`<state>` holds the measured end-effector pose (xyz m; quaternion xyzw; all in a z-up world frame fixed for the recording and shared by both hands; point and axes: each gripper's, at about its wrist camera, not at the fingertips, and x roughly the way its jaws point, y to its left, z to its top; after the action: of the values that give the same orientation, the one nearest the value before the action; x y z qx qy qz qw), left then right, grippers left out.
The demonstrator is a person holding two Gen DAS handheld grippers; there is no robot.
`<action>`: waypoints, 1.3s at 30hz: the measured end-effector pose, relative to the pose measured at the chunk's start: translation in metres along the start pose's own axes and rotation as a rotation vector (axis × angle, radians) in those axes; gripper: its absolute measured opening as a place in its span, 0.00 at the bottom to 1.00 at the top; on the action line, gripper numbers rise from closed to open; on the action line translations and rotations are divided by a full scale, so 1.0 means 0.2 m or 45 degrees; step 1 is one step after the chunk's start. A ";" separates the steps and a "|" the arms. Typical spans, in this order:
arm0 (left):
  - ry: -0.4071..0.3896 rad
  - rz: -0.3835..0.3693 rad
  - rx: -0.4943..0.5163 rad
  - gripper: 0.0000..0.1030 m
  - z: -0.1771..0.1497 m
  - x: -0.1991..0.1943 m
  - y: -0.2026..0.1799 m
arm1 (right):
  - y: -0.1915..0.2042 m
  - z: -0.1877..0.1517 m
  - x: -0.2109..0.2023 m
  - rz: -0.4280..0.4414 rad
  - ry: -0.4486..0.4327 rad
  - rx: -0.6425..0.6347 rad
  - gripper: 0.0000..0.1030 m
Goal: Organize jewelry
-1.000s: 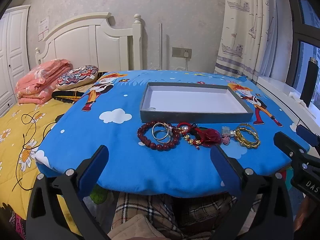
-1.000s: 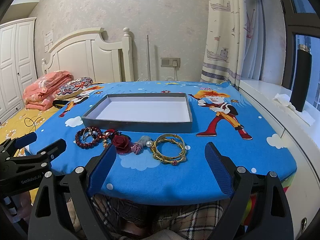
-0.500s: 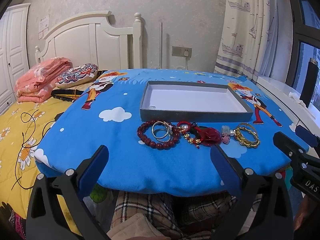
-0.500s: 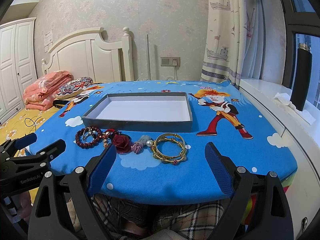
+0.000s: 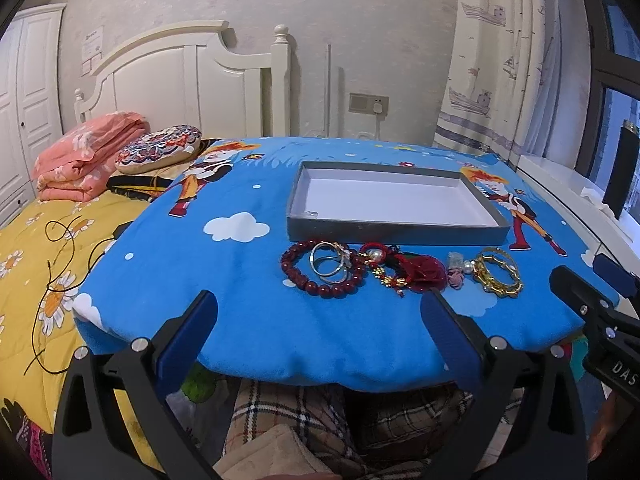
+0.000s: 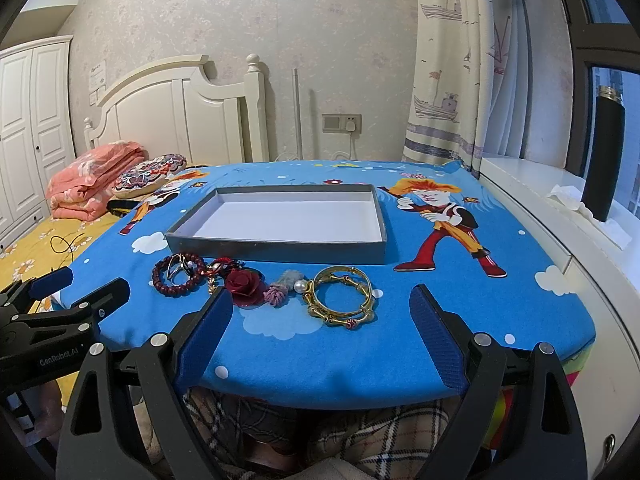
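A shallow grey tray [image 5: 396, 236] [image 6: 276, 246] with a white floor stands empty on the blue cartoon cloth. In front of it lies a row of jewelry: a dark red bead bracelet [image 5: 298, 276] [image 6: 160, 280] with silver rings [image 5: 330, 266] inside it, a red rose piece [image 5: 426, 274] [image 6: 242, 286], a small pearl piece [image 5: 460, 272] [image 6: 298, 286] and gold bangles [image 5: 498, 272] [image 6: 342, 298]. My left gripper [image 5: 318, 322] and right gripper [image 6: 320, 316] are both open and empty, held at the table's near edge, short of the jewelry.
A bed with a yellow flowered cover [image 5: 36, 256], folded pink blanket [image 5: 84, 156] and round cushion [image 5: 158, 152] lies left. A white windowsill [image 6: 560, 216] with a black bottle [image 6: 606, 154] runs along the right. Plaid-clad knees [image 6: 360, 440] are below the table edge.
Both grippers have stayed almost still, with only a very slight drift of the views. The jewelry and tray have not moved.
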<state>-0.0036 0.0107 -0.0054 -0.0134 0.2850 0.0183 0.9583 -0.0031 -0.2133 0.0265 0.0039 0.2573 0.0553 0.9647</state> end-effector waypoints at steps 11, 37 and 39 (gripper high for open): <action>0.025 -0.004 -0.079 0.95 0.01 0.01 0.06 | 0.00 0.00 0.00 0.001 0.001 0.002 0.82; 0.007 -0.029 -0.042 0.95 0.01 -0.01 0.03 | 0.00 0.00 -0.01 0.005 0.003 0.006 0.82; 0.004 -0.028 -0.040 0.95 0.01 -0.01 0.03 | 0.00 0.00 0.00 0.005 0.005 0.008 0.82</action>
<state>-0.0042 0.0164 -0.0025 -0.0315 0.2861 0.0122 0.9576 -0.0036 -0.2135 0.0275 0.0073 0.2593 0.0566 0.9641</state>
